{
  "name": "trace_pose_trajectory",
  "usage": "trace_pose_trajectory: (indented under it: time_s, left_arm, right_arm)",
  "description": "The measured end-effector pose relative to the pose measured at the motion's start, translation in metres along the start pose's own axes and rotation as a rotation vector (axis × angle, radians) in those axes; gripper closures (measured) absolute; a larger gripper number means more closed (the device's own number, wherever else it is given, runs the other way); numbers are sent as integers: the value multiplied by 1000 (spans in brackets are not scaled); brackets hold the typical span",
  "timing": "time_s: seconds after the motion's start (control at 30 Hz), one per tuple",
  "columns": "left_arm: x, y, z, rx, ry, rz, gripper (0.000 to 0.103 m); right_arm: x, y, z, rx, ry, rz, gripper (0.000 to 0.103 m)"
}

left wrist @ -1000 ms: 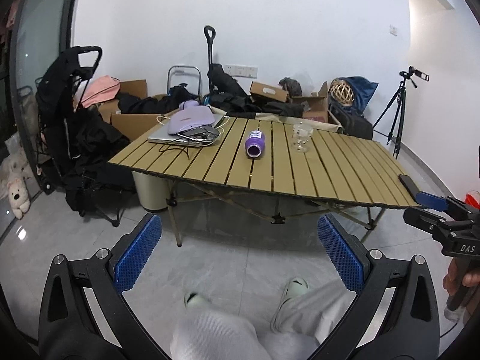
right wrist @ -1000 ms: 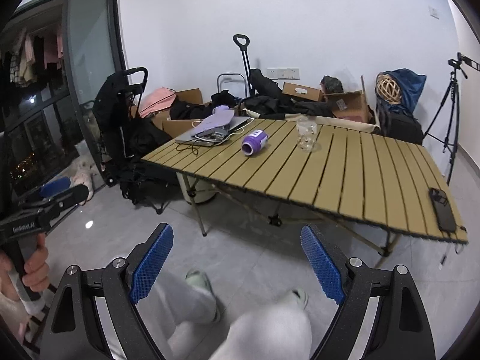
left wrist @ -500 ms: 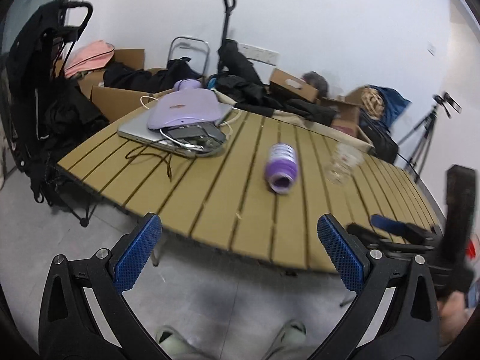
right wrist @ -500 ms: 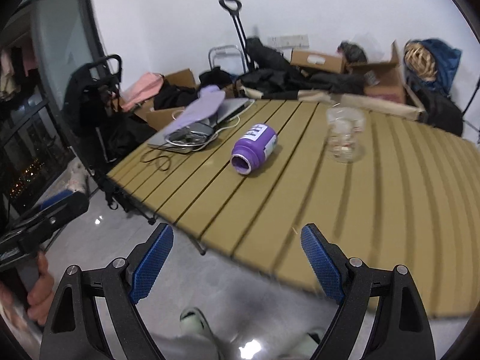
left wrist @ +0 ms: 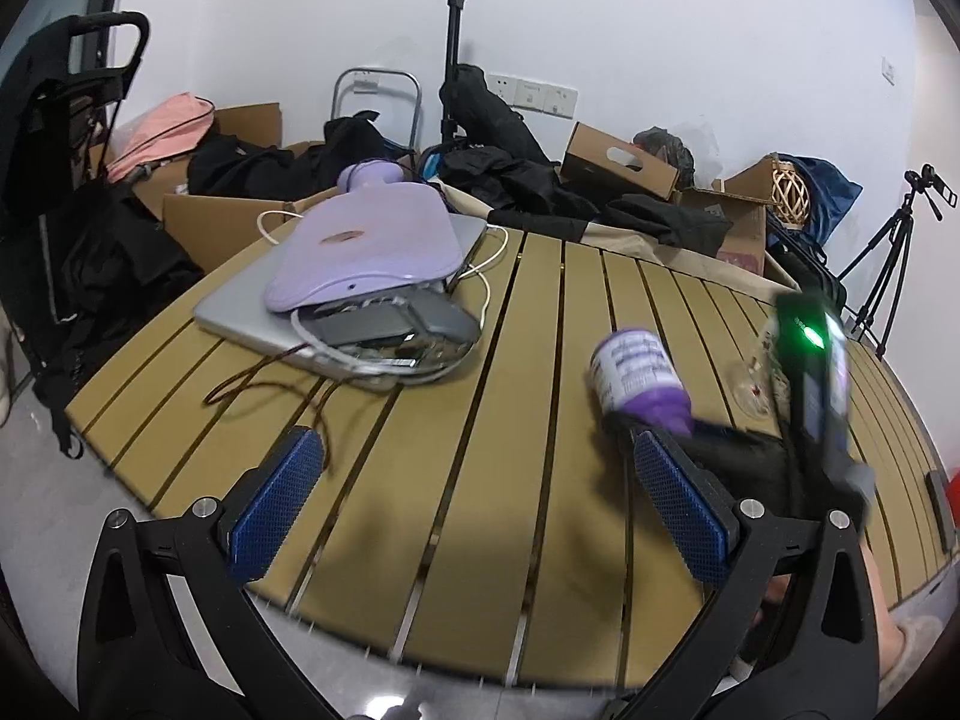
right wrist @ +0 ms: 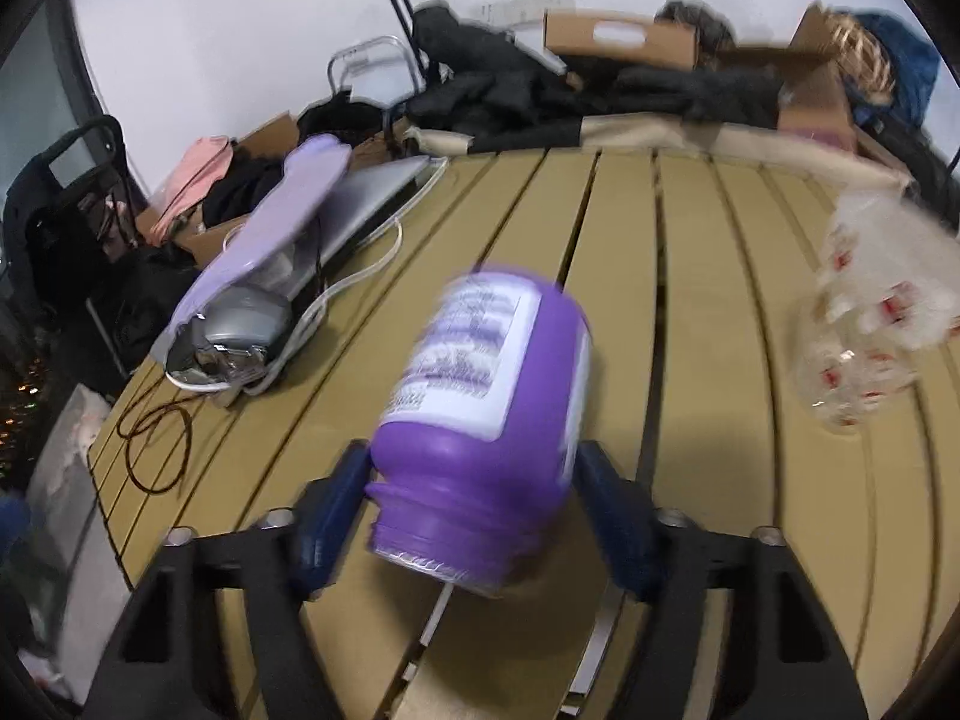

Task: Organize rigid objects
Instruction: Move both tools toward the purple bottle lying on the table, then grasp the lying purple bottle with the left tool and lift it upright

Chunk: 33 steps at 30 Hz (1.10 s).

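The left wrist view takes in most of the slatted table (left wrist: 510,420): one silver laptop (left wrist: 240,306) near the far left corner with one lilac hot water bottle (left wrist: 360,258) lying on top, and a white cable (left wrist: 480,276) looping round them. The right wrist view gets the close-up instead: one purple bottle (right wrist: 486,420) on its side near the middle of the table, open mouth facing the camera, sitting between the blue pads (right wrist: 333,504) of the right gripper (right wrist: 474,504). The jaws sit just beside its neck, but it's too blurry to say they're touching. One clear glass (right wrist: 864,336) stands to the right, smeared. The left gripper (left wrist: 480,510) hangs wide open over the near edge, holding nothing.
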<state>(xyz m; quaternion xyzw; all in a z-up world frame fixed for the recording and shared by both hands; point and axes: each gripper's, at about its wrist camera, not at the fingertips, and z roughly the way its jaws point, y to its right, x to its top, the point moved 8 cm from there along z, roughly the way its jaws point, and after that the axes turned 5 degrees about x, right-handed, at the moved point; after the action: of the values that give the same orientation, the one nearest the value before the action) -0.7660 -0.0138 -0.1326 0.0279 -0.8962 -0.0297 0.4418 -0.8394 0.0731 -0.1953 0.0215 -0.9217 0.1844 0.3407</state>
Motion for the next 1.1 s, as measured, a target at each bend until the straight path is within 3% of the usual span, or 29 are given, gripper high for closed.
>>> trace_pose_trajectory:
  time_s: [0.1,0.17,0.3,0.37,0.5,0.57,0.6,0.8,0.9,0.97,1.03,1.1]
  left_arm:
    - [12,16,17,-3,-12,31,0]
    - [15,35,29,-51,-34,58,0]
    - [10,67,69,-90,-102,60,3]
    - [0,80,88,-92,-159,60,21]
    - [-8,89,93,-116,-185,33,39]
    - [-11,85,91,-83,-188,32,52]
    - [-12,83,89,-56,-190,42,53]
    - [-15,72,80,-3,-179,74,50]
    - [-7,66,66,-14,-138,66,28]
    - [-1,60,51,-12,-112,55,7]
    - [2,66,39,-74,-103,62,0]
    - [-6,89,44,-135,-161,169,0]
  right_arm:
    - [-16,-11,-16,102,-36,-154,34]
    - [-30,-20,-27,175,-75,-293,34]
    - [-49,-20,-39,197,-124,-466,34]
    - [-53,-15,-43,216,-132,-474,34]
    - [-58,-14,-49,267,-135,-485,33]
    - [-62,-16,-51,273,-137,-503,33]
    - [-60,-13,-54,251,-126,-502,33]
    - [-48,21,-63,168,-81,-401,28]
    - [-45,33,-69,129,-68,-360,28]
    - [-46,35,-81,138,-56,-349,28]
    - [-46,39,-91,124,-49,-345,28]
    - [-50,43,-102,127,-45,-331,28]
